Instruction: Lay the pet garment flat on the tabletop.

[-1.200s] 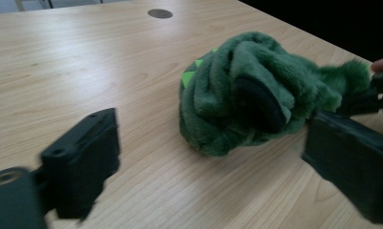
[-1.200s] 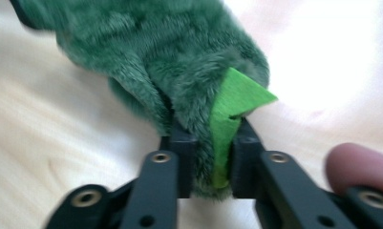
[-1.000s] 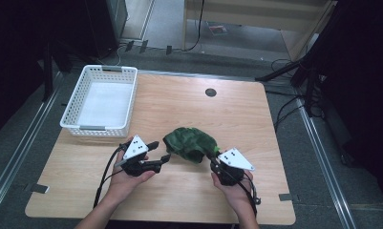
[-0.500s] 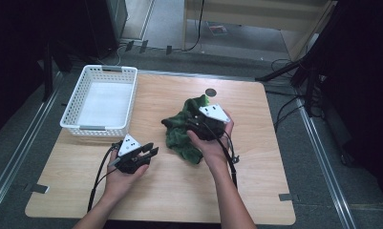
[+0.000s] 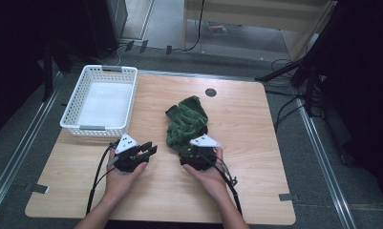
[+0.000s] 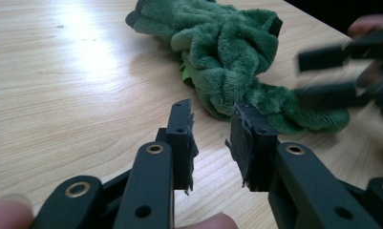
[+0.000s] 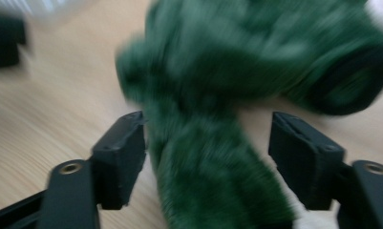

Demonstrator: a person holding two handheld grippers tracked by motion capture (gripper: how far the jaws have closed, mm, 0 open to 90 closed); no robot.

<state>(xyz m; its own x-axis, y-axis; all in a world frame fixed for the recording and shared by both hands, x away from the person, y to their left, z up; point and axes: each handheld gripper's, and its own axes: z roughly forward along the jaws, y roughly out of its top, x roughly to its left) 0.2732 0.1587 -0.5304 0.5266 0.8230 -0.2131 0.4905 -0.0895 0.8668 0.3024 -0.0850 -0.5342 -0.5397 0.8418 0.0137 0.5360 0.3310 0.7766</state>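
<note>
Between the spread jaws of the right gripper (image 7: 206,162), near end of the green towel (image 5: 186,125), bunched on the table (image 5: 256,143); jaws just closing, pads not yet pressing. Beside it, left gripper (image 6: 212,138), jaws narrowly apart, empty, short of the cloth. Risk: pinching only loose pile, so slipping free on lifting.

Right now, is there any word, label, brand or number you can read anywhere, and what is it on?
None can be read. The green fleece cloth, the white plastic basket and the light wooden table bear no print. A small flat item on the floor beyond the table is too small to read.
</note>
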